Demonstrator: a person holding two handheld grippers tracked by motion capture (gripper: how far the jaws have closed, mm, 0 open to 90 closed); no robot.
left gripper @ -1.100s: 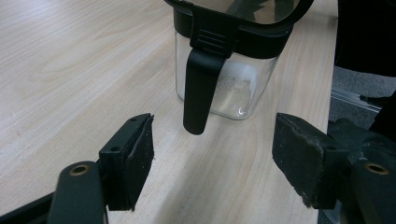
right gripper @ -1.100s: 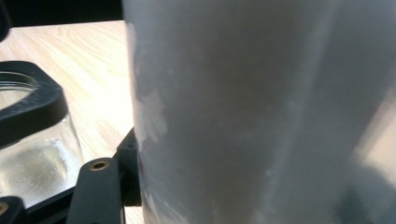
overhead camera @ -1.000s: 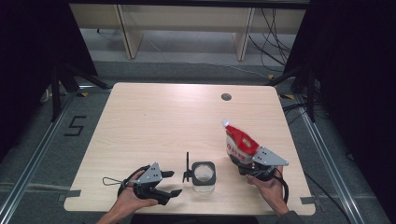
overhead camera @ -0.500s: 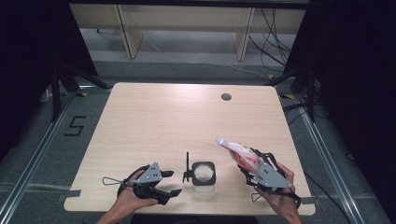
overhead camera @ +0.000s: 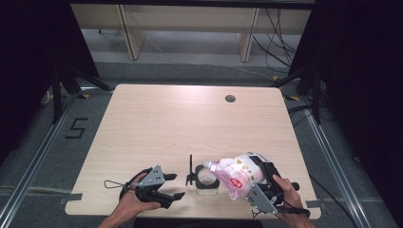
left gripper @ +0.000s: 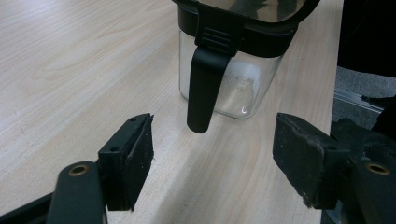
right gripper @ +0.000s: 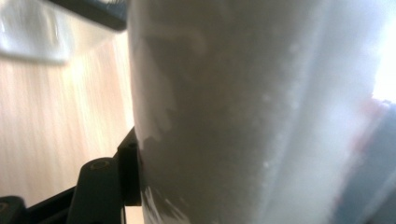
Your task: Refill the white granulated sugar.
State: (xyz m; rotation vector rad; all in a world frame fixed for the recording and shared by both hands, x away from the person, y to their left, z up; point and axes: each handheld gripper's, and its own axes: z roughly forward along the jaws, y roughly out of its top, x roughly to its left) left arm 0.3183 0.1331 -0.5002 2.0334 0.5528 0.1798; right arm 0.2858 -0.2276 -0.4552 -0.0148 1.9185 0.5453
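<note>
Pouch (overhead camera: 237, 175), white w/ red print, sits clamped in the right claw (overhead camera: 254, 183) near the table's (overhead camera: 190, 123) front edge, tipped over so its spout end is right at the rim of the clear jar (overhead camera: 207, 179); touching or just above, can't tell. Right gripper view: a pad (right gripper: 132, 172) presses into the pouch wall. Left claw (overhead camera: 173, 186) rests on the table just left of the jar, jaws wide apart, nothing between them; jar's black lid latch (left gripper: 204, 88) hangs just ahead.
</note>
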